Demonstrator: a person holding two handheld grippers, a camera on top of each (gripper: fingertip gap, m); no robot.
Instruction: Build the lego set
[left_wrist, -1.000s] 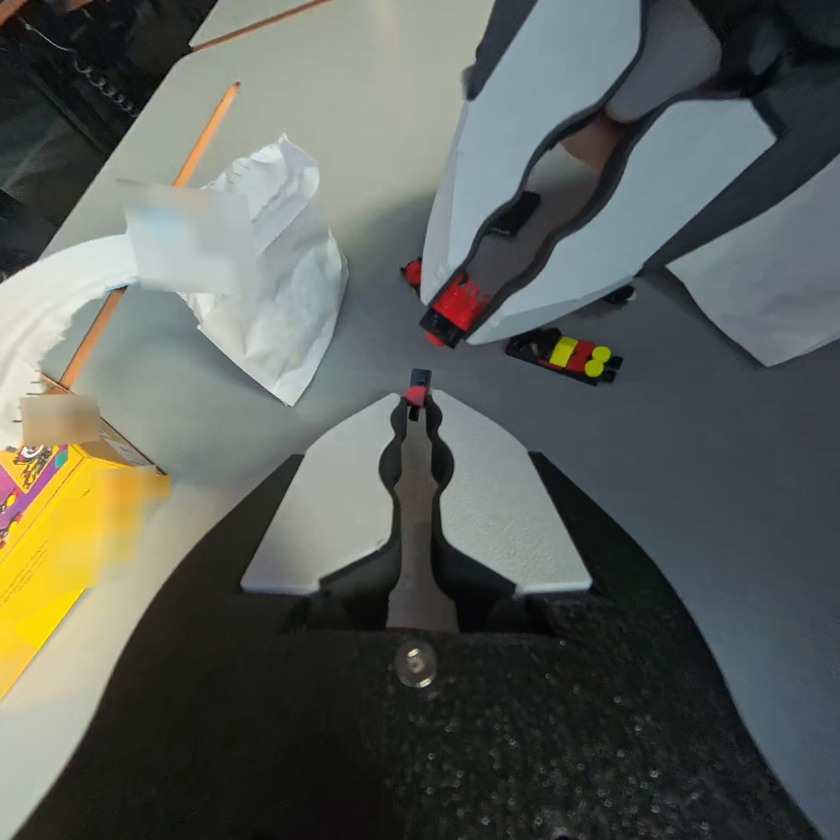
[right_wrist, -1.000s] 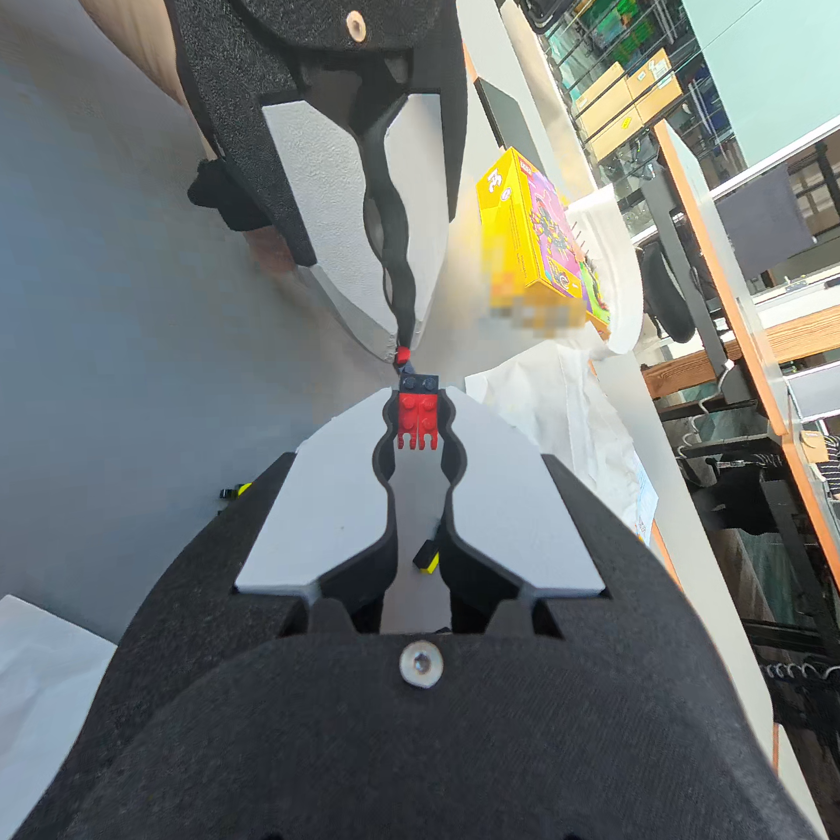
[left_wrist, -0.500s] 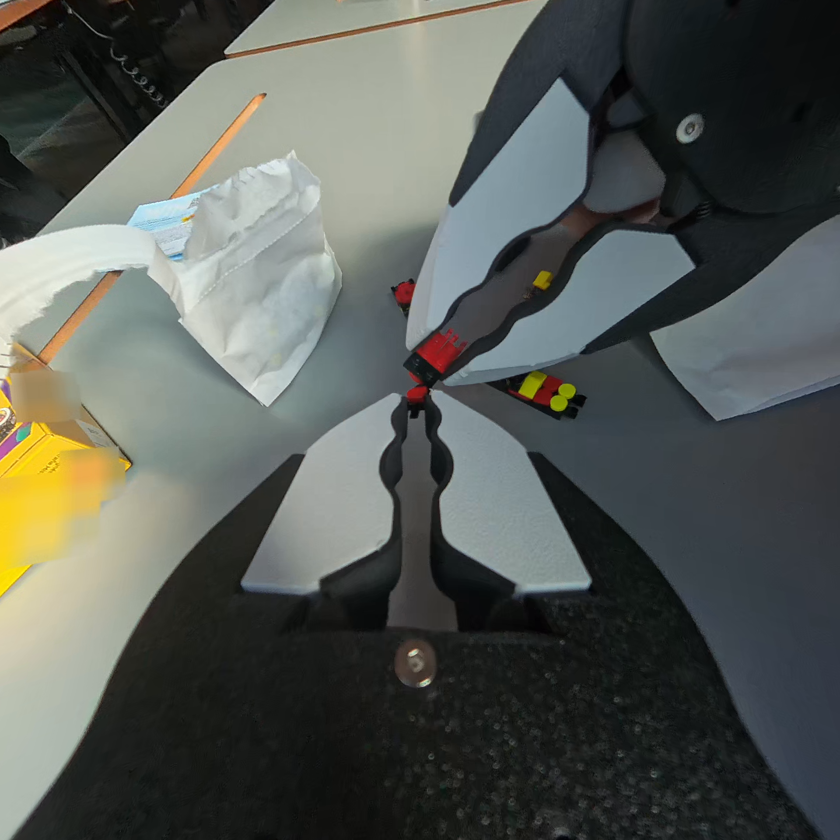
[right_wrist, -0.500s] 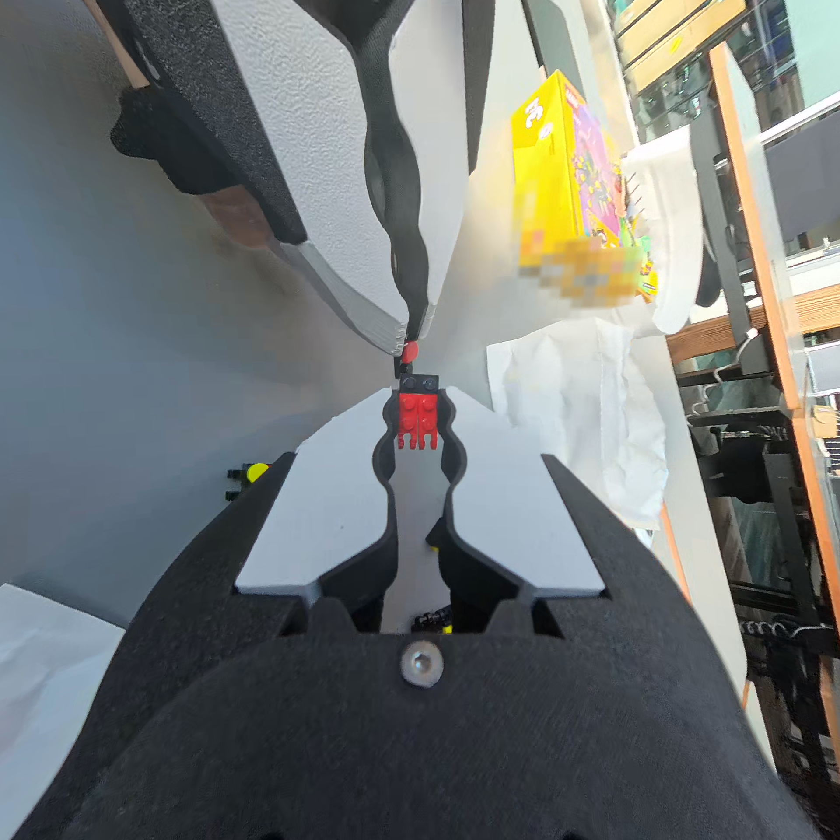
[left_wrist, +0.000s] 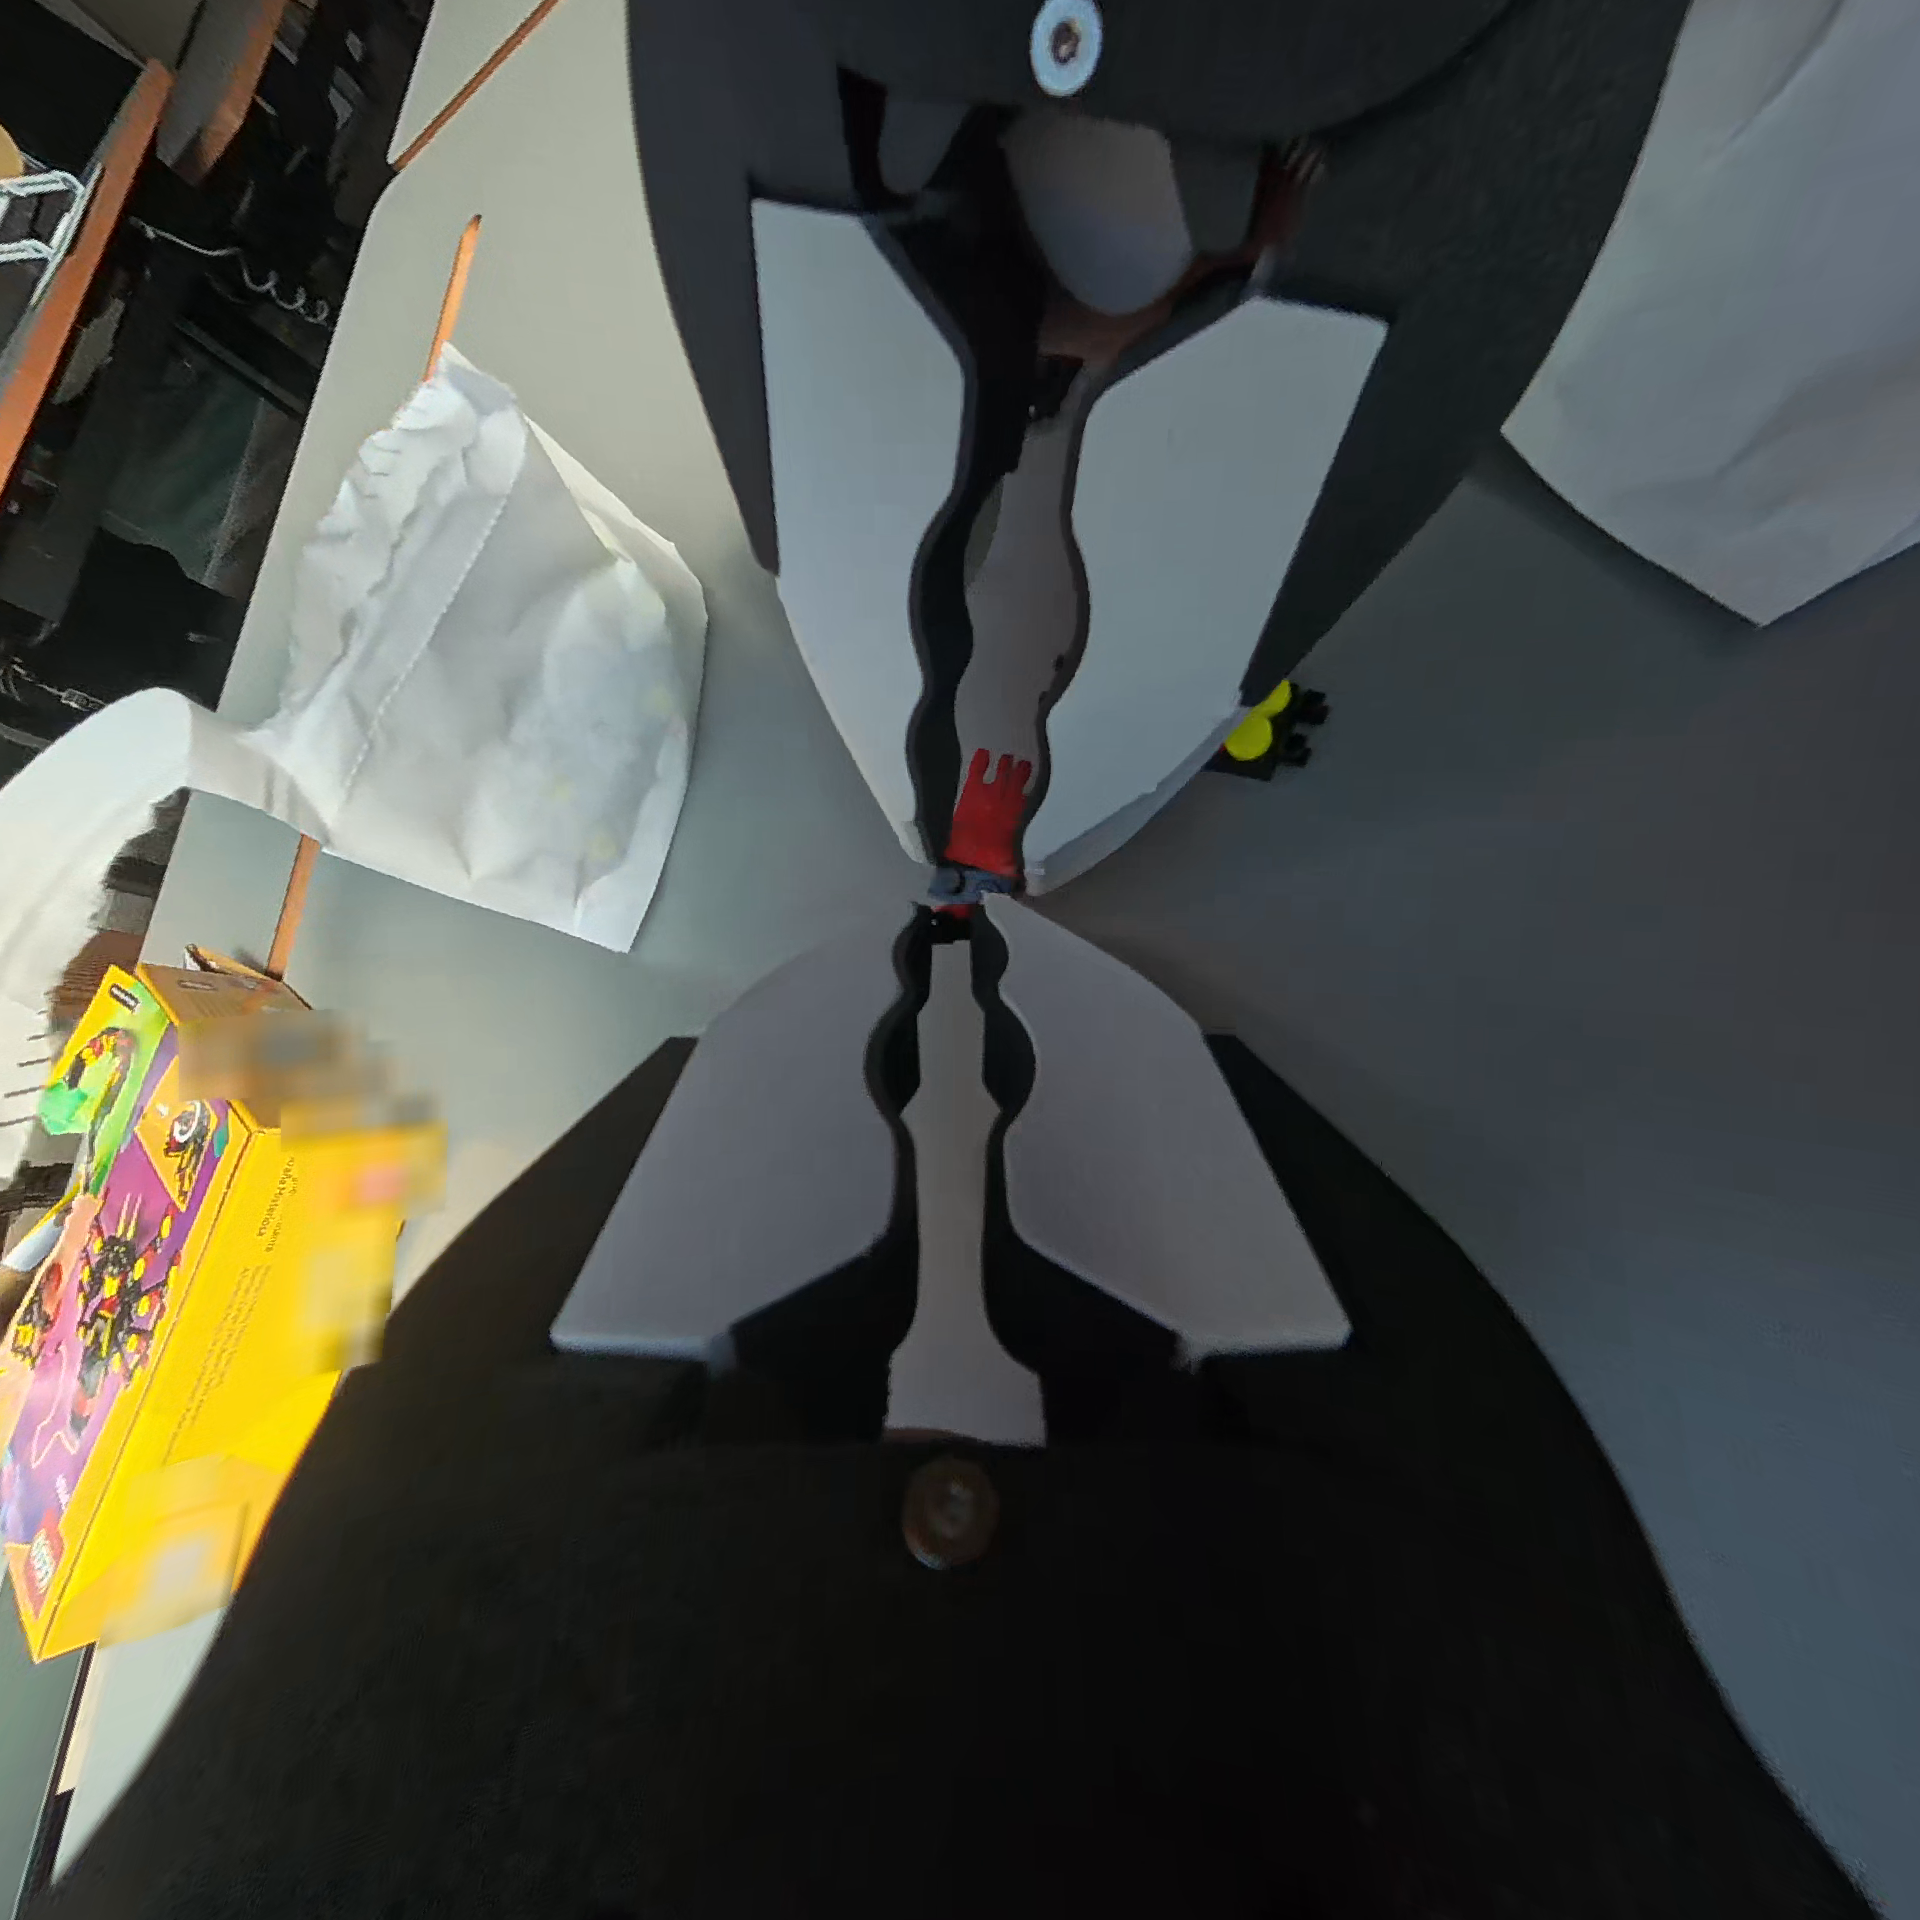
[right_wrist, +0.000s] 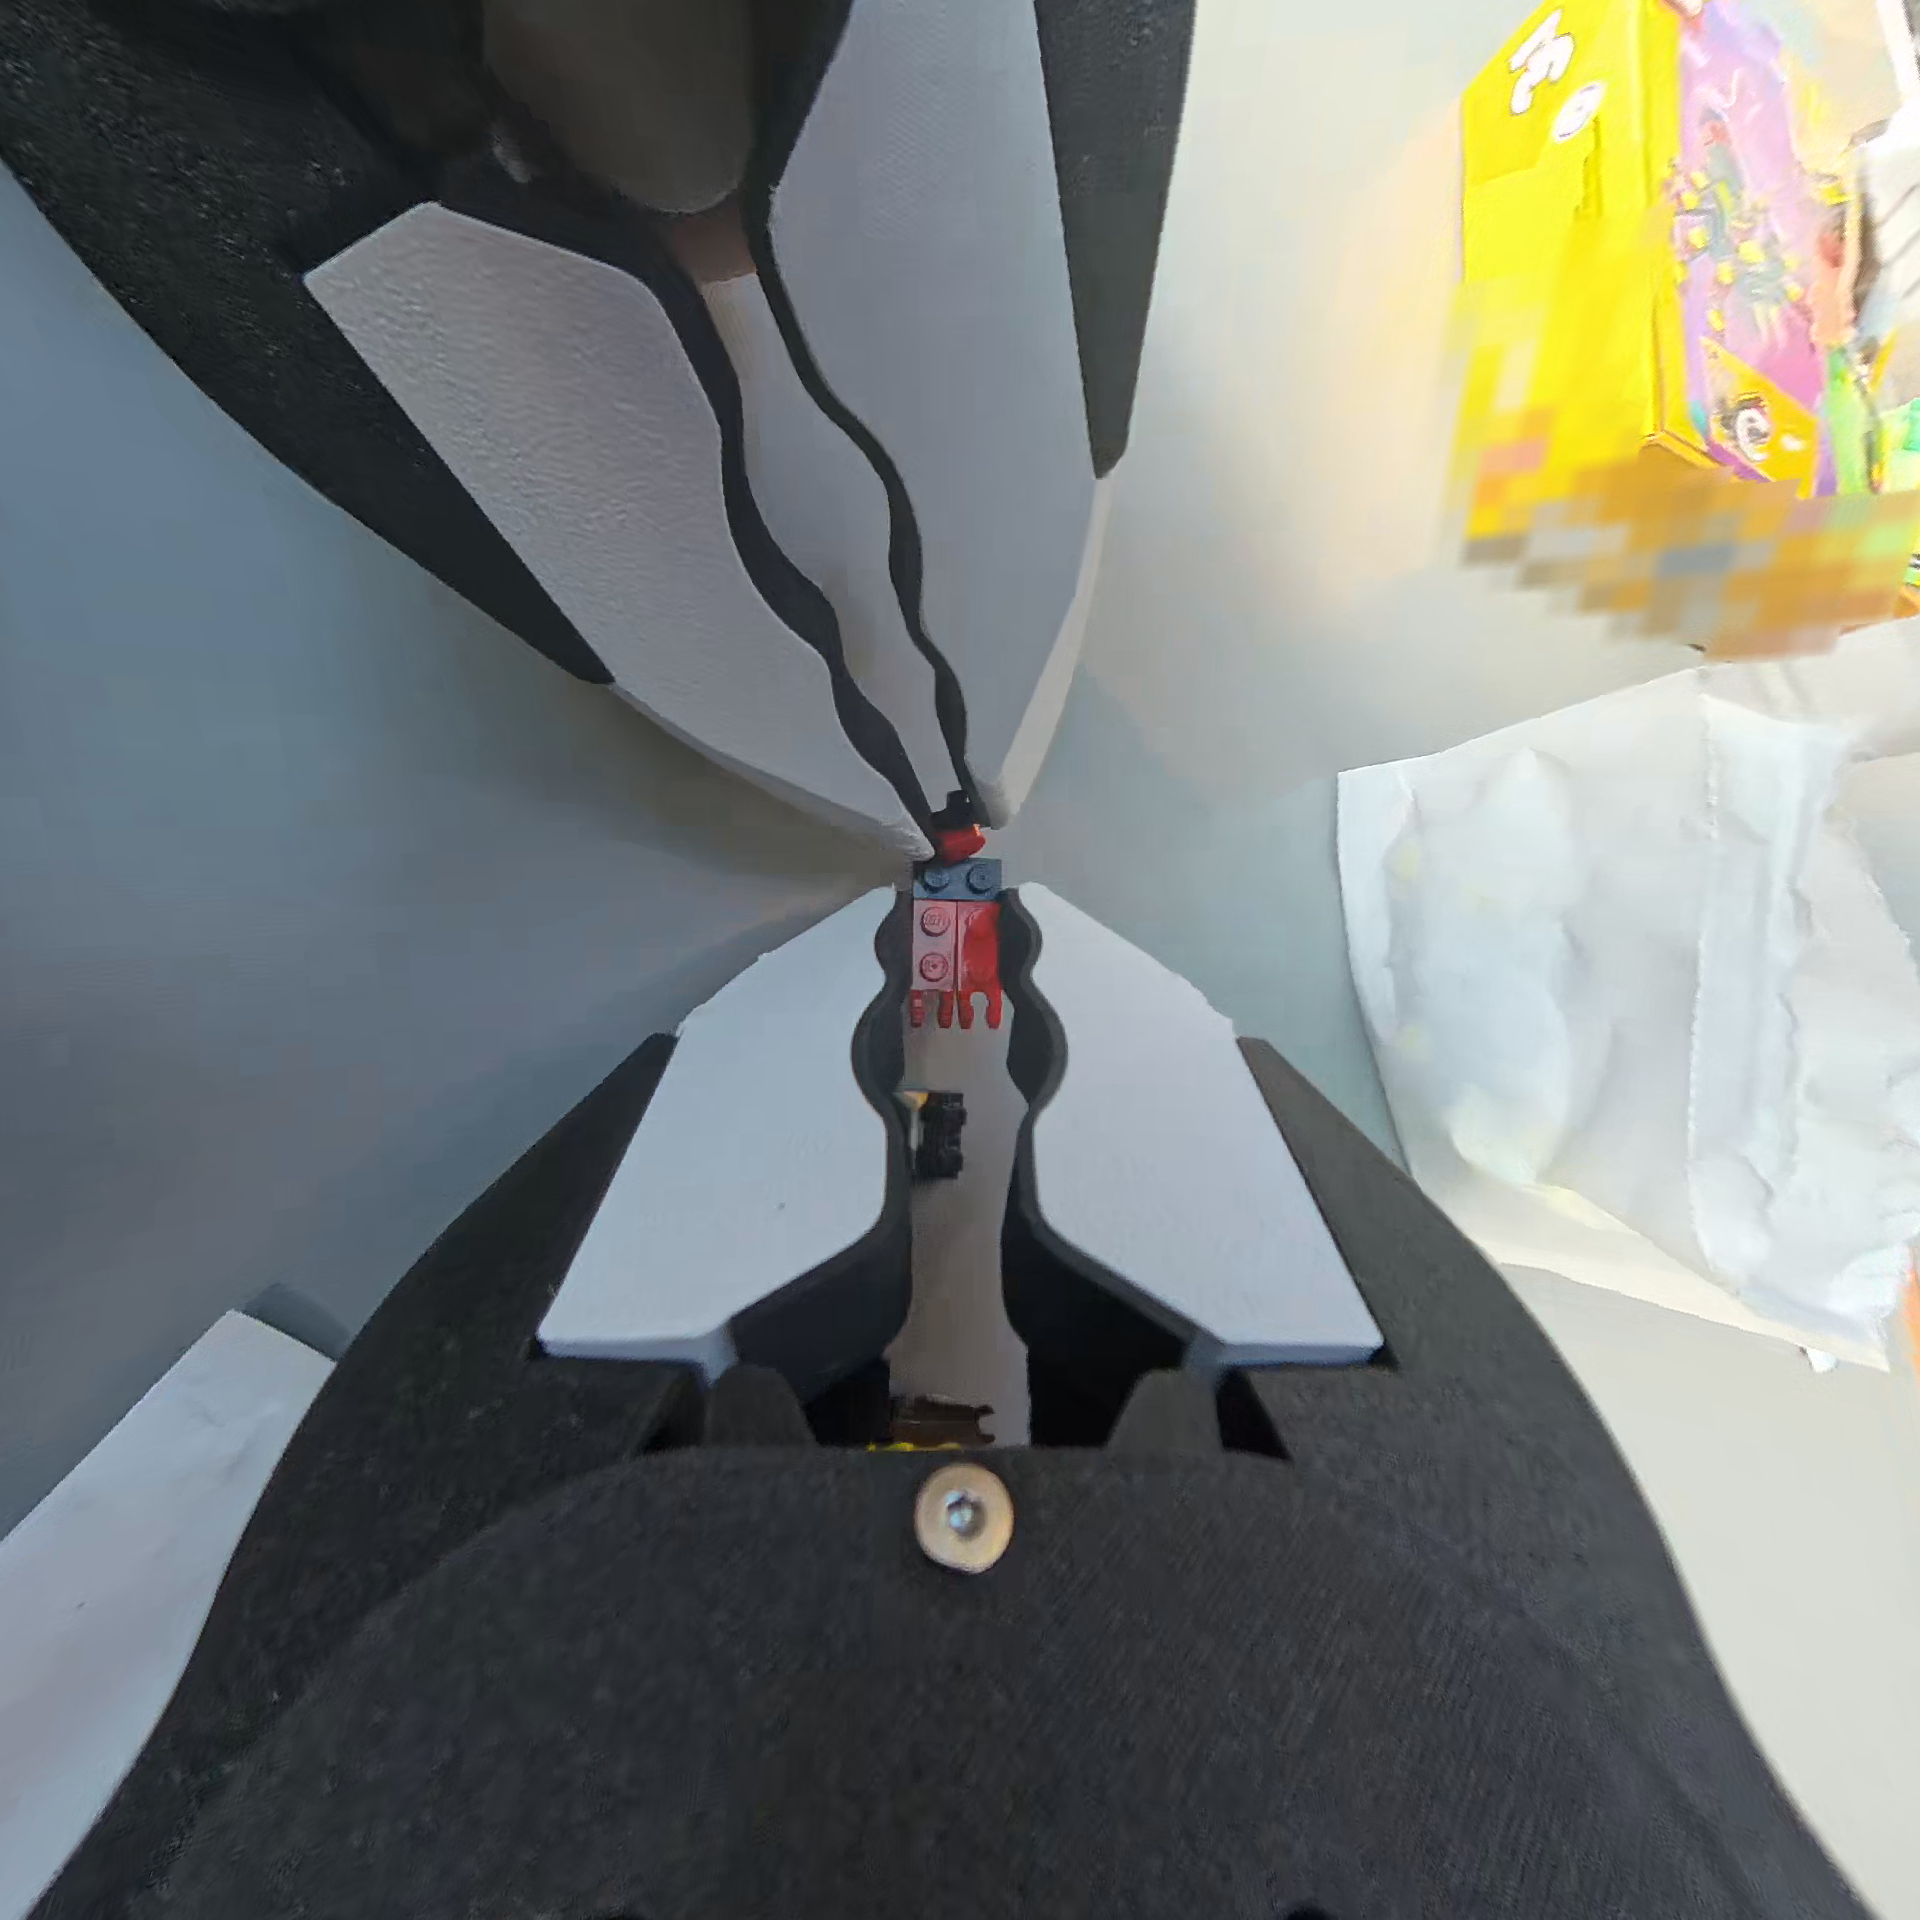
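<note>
Right claw (right_wrist: 954, 914): nearly closed, pinching a small assembly of two red hinge plates (right_wrist: 954, 961) with comb-like fingers, capped at the front by a dark grey two-stud plate (right_wrist: 958, 881); the grip falls on the assembly's side edges, studs facing the camera. Left claw (left_wrist: 943, 925): pressed together on a tiny red-and-black piece (right_wrist: 958, 837), only its tip protruding. The two claws meet tip to tip above the grey counter (left_wrist: 1558, 1039), the tiny piece touching or just short of the grey plate; contact cannot be confirmed. Handling, as judged: parts are rigid, very light, smooth plastic, apt to twist or pop free under a sideways squeeze; hold by flat opposing edges, clear of studs and hinge fingers, which look thin. Joining calls for straight, aligned pressure. Also on the counter: a black sub-build with yellow round studs (left_wrist: 1268, 722), partly hidden behind the right claw; a small black loose piece (right_wrist: 940, 1132) seen between the right claw's fingers; a crumpled white paper bag (left_wrist: 499, 675); a yellow set box (left_wrist: 177, 1299); a second white sheet or bag (left_wrist: 1745, 312) at the far corner.
</note>
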